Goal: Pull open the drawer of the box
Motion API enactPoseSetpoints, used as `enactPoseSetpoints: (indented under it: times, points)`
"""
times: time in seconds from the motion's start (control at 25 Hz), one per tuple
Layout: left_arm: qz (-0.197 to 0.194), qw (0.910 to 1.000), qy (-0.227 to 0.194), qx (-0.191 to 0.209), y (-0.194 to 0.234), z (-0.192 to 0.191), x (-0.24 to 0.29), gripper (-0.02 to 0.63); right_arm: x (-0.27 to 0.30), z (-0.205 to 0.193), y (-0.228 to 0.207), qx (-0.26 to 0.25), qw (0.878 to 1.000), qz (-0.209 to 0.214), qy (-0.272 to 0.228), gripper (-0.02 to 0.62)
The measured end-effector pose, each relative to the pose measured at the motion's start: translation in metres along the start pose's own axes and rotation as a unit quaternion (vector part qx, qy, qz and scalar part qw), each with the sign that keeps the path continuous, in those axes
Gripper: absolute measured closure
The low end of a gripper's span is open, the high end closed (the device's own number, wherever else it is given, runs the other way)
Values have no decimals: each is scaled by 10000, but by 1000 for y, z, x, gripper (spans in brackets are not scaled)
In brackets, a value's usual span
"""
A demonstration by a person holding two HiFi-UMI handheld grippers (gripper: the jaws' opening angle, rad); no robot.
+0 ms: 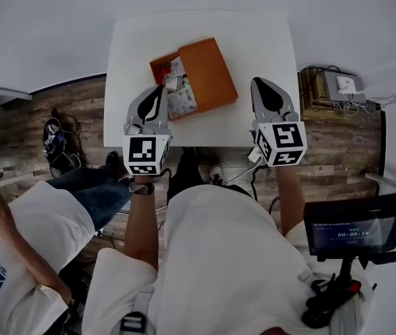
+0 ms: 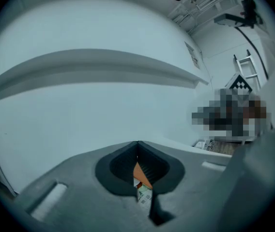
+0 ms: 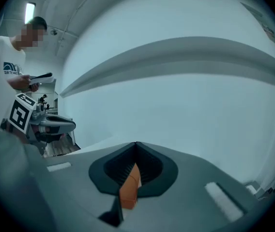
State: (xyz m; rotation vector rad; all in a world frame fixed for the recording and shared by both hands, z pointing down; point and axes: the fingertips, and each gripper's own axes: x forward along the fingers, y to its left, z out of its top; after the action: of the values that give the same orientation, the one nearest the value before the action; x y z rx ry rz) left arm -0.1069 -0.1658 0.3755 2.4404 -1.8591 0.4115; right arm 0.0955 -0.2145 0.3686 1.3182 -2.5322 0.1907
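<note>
Print on packets (image 1: 181,98) in drawer (image 1: 160,66) unreadable. Left gripper (image 1: 157,95), right gripper (image 1: 263,91) both closed, empty, near side of orange box (image 1: 208,75), not touching; drawer out on left.

The left gripper (image 1: 160,89) covered the near corner of the drawer (image 1: 157,67) pulled out of the box (image 1: 208,75). The drawer's contents, perhaps printed packets, were too small to tell. In both gripper views only an orange sliver of the box showed behind closed jaws. Left of the box, a person (image 1: 24,250) was cut off by the edge.
</note>
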Motion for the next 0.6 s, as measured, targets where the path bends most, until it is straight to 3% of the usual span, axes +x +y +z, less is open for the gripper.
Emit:
enactPoseSetpoints:
  times: [0.36,0.6]
  points:
    - [297,9985,-450,46,6,48,-11,600,-12,52,15,-155,9982,92,-580,594]
    - [317,9949,-808,518,23,103,-16,600,-18,105,17,-298,9946,-133,-985,594]
